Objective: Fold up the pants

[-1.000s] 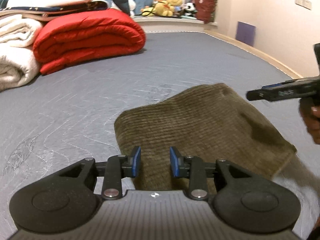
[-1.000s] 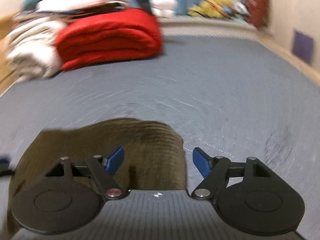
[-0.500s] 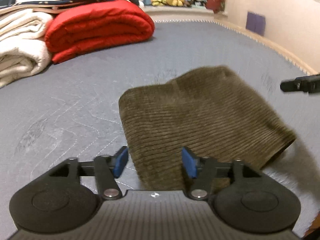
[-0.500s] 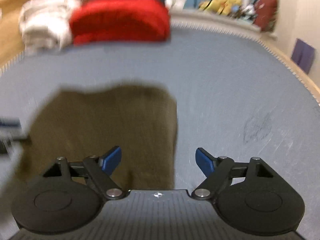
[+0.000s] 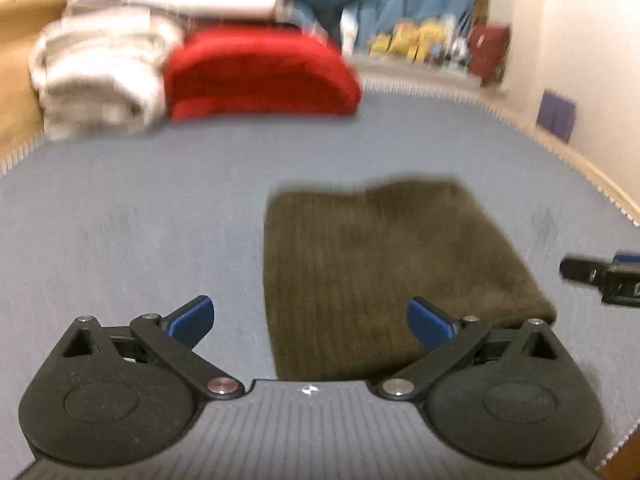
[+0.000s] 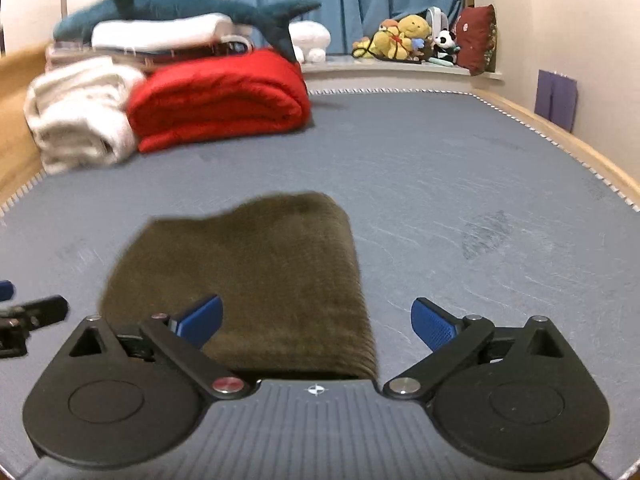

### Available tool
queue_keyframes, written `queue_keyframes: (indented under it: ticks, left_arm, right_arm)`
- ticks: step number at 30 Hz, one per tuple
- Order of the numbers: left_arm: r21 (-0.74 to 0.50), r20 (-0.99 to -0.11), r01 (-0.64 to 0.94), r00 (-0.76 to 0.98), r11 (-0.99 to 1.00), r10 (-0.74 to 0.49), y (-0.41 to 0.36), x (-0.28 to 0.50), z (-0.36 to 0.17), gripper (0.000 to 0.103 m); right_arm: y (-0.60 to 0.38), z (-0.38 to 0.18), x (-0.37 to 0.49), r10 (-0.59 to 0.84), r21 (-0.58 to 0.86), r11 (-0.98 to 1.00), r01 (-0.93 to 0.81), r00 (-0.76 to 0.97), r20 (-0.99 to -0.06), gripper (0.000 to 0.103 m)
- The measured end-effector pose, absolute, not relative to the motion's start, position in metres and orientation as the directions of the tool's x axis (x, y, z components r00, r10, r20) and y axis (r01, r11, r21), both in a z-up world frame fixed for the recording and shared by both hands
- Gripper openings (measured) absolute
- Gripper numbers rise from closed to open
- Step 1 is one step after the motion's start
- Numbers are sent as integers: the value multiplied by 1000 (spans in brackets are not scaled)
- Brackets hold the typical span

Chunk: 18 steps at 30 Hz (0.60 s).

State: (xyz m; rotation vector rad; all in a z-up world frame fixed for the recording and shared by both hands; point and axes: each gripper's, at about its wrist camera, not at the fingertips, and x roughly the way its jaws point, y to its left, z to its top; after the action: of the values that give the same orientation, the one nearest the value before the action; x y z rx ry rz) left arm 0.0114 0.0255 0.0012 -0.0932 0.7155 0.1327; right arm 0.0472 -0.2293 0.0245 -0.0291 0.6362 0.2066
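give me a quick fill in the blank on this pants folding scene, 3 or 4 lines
1. The folded pants are olive-brown and lie on the ____ mattress.
2. The jaws of both the left gripper and the right gripper stand ____.
3. Beside the white blankets lies a folded ____ quilt.
4. The plush shark lies on ____ of the bedding pile.

Missing words: grey; open; red; top

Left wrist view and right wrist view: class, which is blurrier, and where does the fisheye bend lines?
Left wrist view: motion blur smears the red blanket and pants. Right wrist view: sharper, only the pants' far edge soft. Both views: the mattress edge curves.
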Motion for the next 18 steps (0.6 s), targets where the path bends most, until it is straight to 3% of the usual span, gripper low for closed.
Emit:
queue_keyframes:
  ticks: [2, 5, 11, 18]
  left_arm:
    - [-97, -689, -143, 724, 985, 38, 27, 17, -5, 103]
    - [-23, -693, -166, 713, 986, 104, 25, 25, -11, 103]
    - [-25, -725, -181, 680, 983, 106, 32, 35, -24, 103]
    - [-31, -726, -194, 679, 980, 111, 36, 36, -29, 103]
  right_arm:
    - [-226, 22, 49, 182, -10, 973, -230, 797, -576, 100]
    - [-223, 20, 56, 165, -57, 970, -237, 811, -561, 100]
    - [-221, 3, 72, 196, 13, 969, -245, 743, -640, 100]
    - [-209, 2, 71, 218, 19, 962, -271, 728, -650, 102]
